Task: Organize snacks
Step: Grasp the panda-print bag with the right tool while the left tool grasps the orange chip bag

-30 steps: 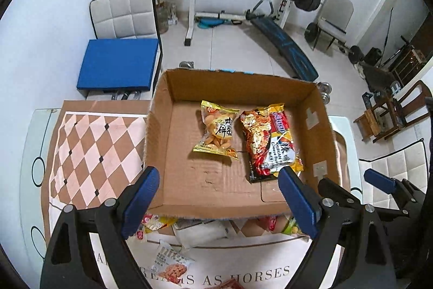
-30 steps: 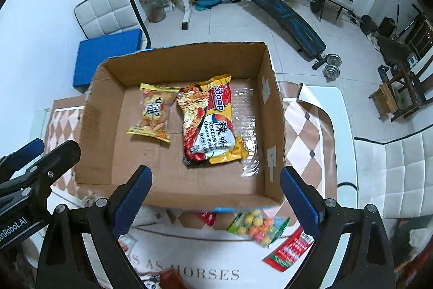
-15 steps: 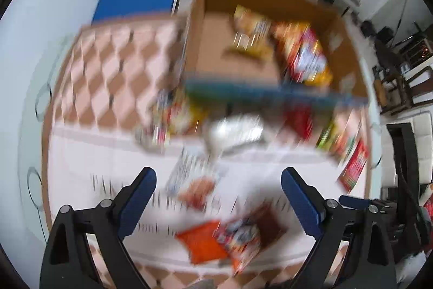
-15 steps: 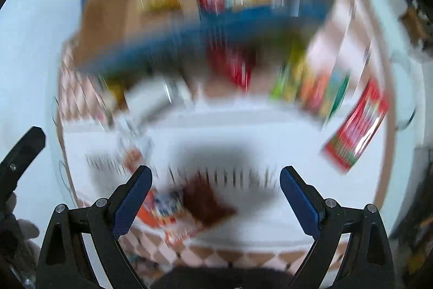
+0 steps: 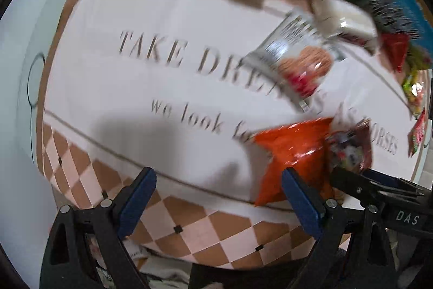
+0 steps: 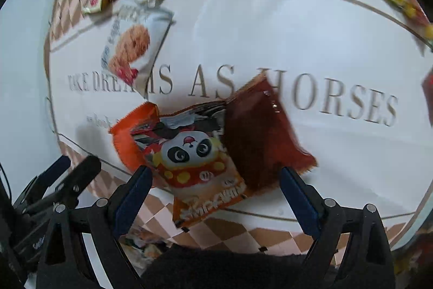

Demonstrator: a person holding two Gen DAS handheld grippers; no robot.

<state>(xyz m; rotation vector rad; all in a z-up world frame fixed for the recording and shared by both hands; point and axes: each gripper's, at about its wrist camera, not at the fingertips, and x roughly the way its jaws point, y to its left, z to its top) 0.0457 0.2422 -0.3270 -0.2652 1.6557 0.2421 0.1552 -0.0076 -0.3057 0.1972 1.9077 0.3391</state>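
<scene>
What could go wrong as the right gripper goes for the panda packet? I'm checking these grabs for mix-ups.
1. The panda packet overlaps the orange packet and dark red-brown packet, so the right gripper, jaws closing with nothing pinched yet, might catch two.
2. The left gripper, open, hovers close beside the same pile; the tools could collide.

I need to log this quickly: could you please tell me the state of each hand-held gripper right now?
Left hand-held gripper: open, nothing between its fingers.
Right hand-held gripper: jaws closing but not gripping, above the panda snack packet.
</scene>
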